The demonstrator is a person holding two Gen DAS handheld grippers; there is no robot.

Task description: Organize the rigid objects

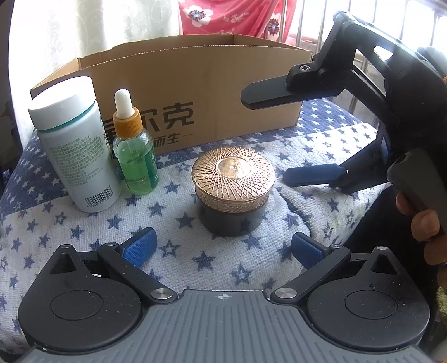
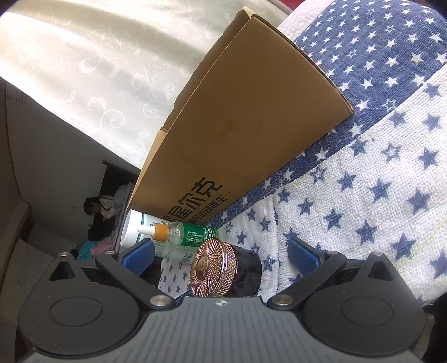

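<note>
A dark jar with a copper patterned lid (image 1: 233, 190) stands on the star-print cloth (image 1: 83, 223). A white pill bottle (image 1: 74, 145) and a green dropper bottle (image 1: 134, 150) stand at the left, in front of a cardboard box (image 1: 195, 92). My left gripper (image 1: 223, 248) is open, just short of the jar. My right gripper (image 1: 264, 136) is open, turned on its side to the jar's right, one finger above and one near the cloth. In the right wrist view the right gripper (image 2: 223, 254) is open with the jar (image 2: 223, 269) between its fingers, untouched; the dropper bottle (image 2: 181, 234) and pill bottle (image 2: 134, 226) lie beyond.
The open-topped cardboard box (image 2: 251, 120) stands along the back of the cloth. A pale curtain (image 2: 97, 69) hangs behind it. Window bars (image 1: 391, 25) and a red flowered fabric (image 1: 223, 16) are at the back right. A hand (image 1: 424, 223) holds the right gripper.
</note>
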